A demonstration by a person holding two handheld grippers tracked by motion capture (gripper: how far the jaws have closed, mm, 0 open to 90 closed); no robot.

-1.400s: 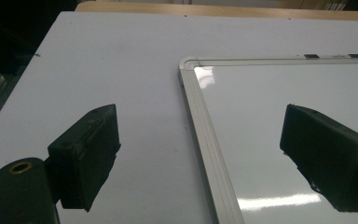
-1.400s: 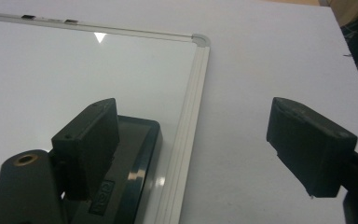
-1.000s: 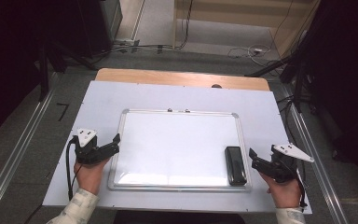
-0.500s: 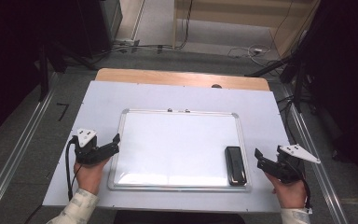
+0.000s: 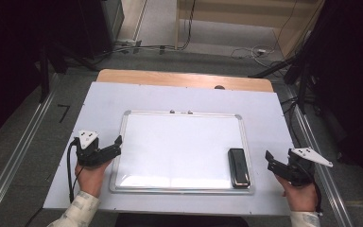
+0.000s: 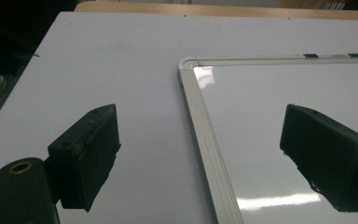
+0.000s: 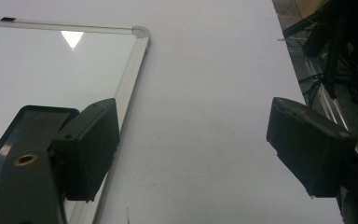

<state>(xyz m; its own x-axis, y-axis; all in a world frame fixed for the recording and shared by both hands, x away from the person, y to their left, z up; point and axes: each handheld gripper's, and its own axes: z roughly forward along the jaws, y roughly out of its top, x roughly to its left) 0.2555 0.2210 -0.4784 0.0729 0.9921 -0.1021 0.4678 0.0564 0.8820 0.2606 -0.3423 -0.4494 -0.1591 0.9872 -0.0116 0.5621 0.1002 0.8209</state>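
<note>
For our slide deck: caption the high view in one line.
Two open grippers, left and right, flank a whiteboard bearing a black eraser.

Eraser point(image 7: 25, 128) — partly hidden behind own jaw, cut by left edge in right gripper view.

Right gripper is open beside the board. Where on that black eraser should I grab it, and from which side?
Grip the black eraser across its two long sides near the middle, coming down from above. It lies flat on the whiteboard, long axis running away from you, close to the right frame, so the narrow width likely fits the open right gripper. Coming in from the side would hit the frame.
</note>
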